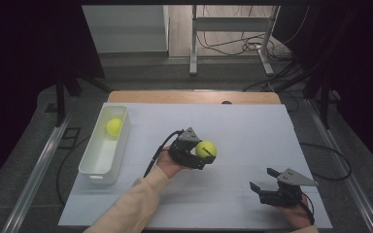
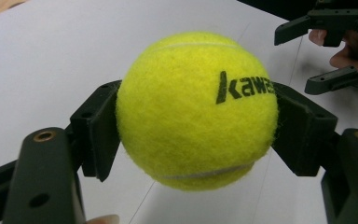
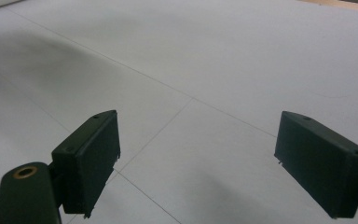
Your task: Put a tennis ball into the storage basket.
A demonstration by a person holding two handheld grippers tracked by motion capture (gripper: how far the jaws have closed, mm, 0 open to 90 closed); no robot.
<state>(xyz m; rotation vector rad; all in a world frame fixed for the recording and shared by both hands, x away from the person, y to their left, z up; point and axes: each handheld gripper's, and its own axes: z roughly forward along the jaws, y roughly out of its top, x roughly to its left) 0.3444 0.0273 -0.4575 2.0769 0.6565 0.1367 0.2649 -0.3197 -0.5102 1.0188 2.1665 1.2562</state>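
Observation:
A yellow tennis ball [image 1: 206, 148] with black lettering sits between the jaws of my left gripper [image 1: 200, 154], near the middle of the white table. In the left gripper view both pads [image 2: 95, 130] press on the ball's [image 2: 196, 109] sides and hold it just above the surface. My right gripper [image 1: 266, 179] rests low at the table's front right with its jaws wide apart. The right gripper view has only bare white tabletop between its pads [image 3: 91, 158]. A second yellow ball [image 1: 114, 126] lies in the white bin [image 1: 93, 167] at the left.
The white board [image 1: 243, 126] covers the table, with a wooden edge [image 1: 194, 96] at the back. Past the table stand a metal desk frame [image 1: 233, 34] and loose cables on the floor. The right gripper [image 2: 326, 46] and its hand appear at the top right of the left gripper view.

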